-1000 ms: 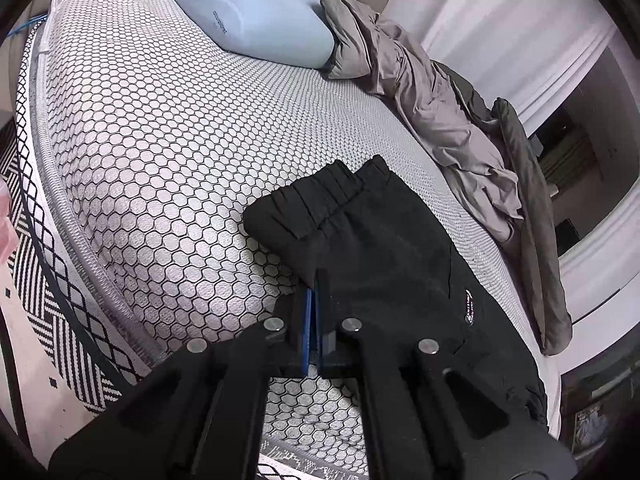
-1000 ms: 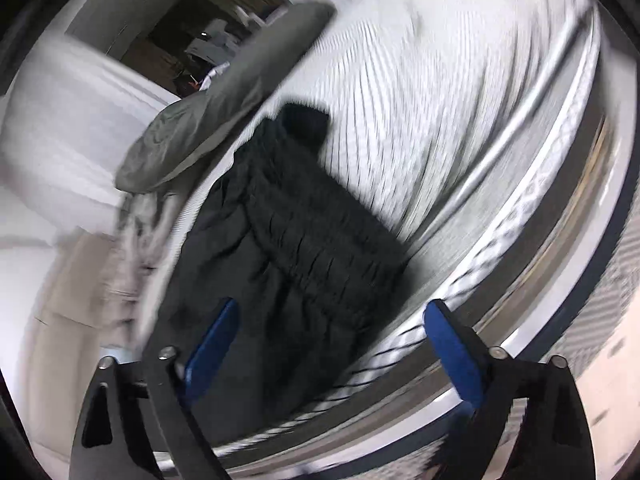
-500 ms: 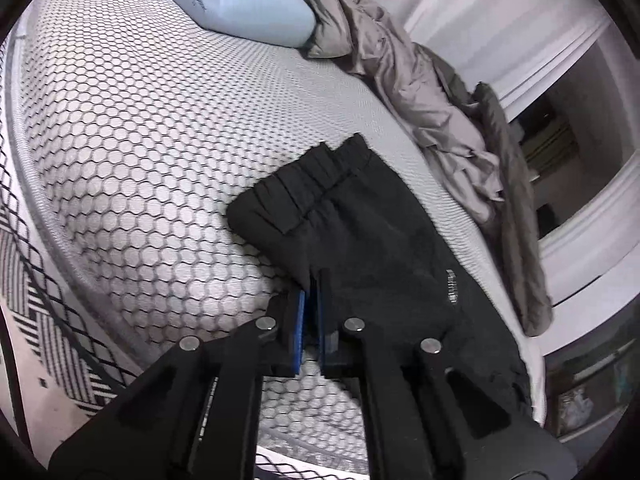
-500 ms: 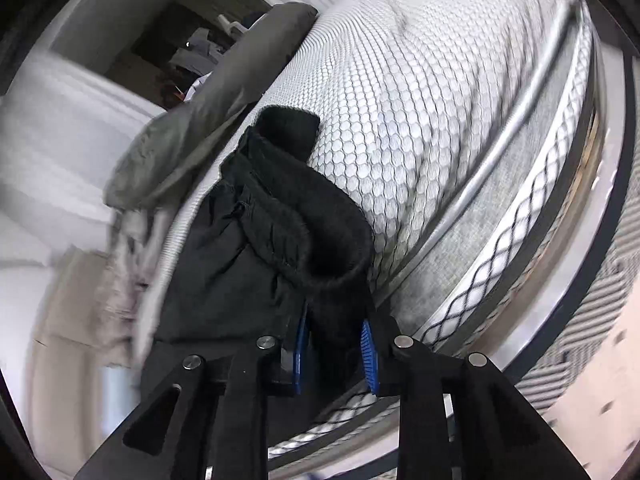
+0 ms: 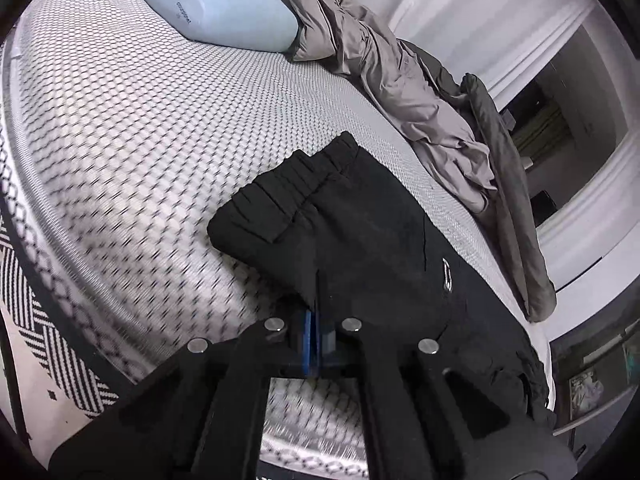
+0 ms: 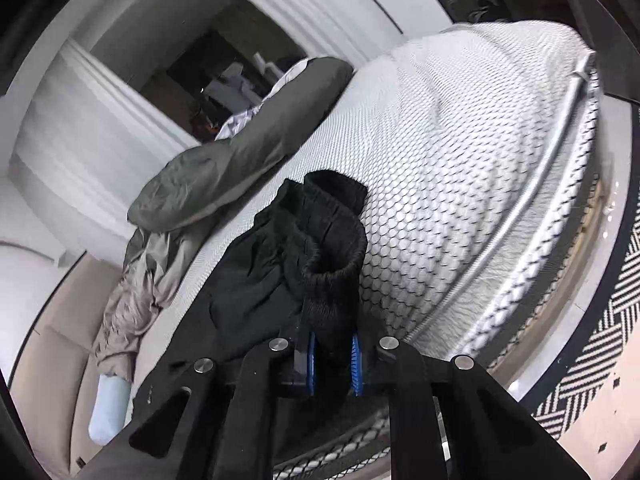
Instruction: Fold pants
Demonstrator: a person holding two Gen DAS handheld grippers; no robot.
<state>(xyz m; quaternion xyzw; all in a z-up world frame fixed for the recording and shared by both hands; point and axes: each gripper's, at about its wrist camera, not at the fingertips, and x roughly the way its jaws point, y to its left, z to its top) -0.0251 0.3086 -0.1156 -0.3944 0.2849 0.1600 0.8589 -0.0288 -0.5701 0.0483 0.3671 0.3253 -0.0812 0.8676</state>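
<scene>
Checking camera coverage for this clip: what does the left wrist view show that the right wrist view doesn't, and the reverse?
Only the left wrist view shows the left gripper pinching the black pants along an edge, and their small white label. Only the right wrist view shows the right gripper, its jaws just closed onto the bunched ribbed band. Both show the pants, honeycomb mattress, grey bedding and blue pillow.

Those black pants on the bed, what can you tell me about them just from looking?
The pants are black, of soft matte cloth, with a gathered elastic waistband, a ribbed cuff and a small white label on one side. They lie rumpled near the edge of the honeycomb-patterned mattress, apart from the grey blanket. The left gripper is shut on one edge of the cloth. The right gripper has just closed on a bunched ribbed end, which stands raised off the mattress.
</scene>
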